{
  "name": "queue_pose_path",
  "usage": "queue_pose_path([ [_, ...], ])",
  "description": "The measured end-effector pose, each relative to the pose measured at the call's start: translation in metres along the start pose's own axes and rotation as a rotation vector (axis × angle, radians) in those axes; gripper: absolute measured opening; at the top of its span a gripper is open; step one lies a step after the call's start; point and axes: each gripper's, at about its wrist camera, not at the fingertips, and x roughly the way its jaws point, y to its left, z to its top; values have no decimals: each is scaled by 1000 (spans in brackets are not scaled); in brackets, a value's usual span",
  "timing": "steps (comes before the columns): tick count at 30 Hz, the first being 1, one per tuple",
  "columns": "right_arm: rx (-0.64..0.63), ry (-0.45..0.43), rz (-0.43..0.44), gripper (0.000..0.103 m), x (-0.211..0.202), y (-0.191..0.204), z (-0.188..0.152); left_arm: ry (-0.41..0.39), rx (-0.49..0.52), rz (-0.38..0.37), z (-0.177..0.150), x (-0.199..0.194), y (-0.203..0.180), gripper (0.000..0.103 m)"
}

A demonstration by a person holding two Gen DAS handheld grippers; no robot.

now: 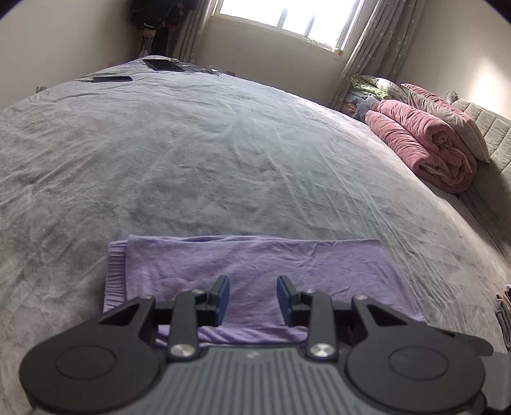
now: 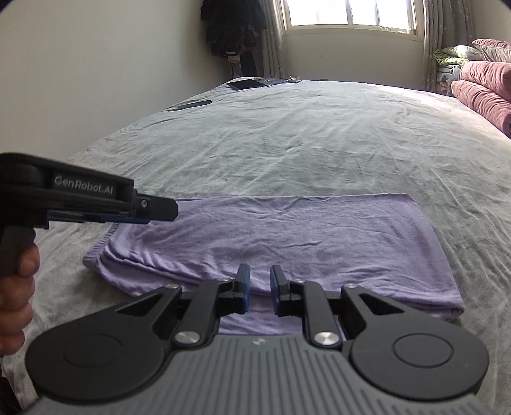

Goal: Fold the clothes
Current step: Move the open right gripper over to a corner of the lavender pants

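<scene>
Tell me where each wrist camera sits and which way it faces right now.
Left wrist: behind the open left gripper, above the lavender garment, facing the window.
Right wrist: behind the right gripper; the left gripper and a hand show at its left.
Shared: garment, grey bed, window.

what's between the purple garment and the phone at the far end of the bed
Only bare, wrinkled grey bedsheet between the purple garment and the phone, in both wrist views.

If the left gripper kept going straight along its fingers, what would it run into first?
Most likely the folded purple garment. The left gripper is open, tilted down over it and holding nothing. The right wrist view shows it above the garment's left end, not touching. Depth is unclear; beyond lies only the grey bedsheet.
</scene>
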Motion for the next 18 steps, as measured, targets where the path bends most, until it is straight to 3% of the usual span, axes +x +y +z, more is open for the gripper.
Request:
queue_pose_path([
  [6, 8, 36, -4, 19, 22, -4, 4, 86, -170, -30, -2, 15, 40, 36],
  [10, 14, 43, -3, 18, 28, -9, 4, 117, -230, -45, -7, 22, 53, 36],
  [18, 0, 47, -6, 18, 52, -10, 26, 115, -194, -26, -4, 21, 45, 37],
])
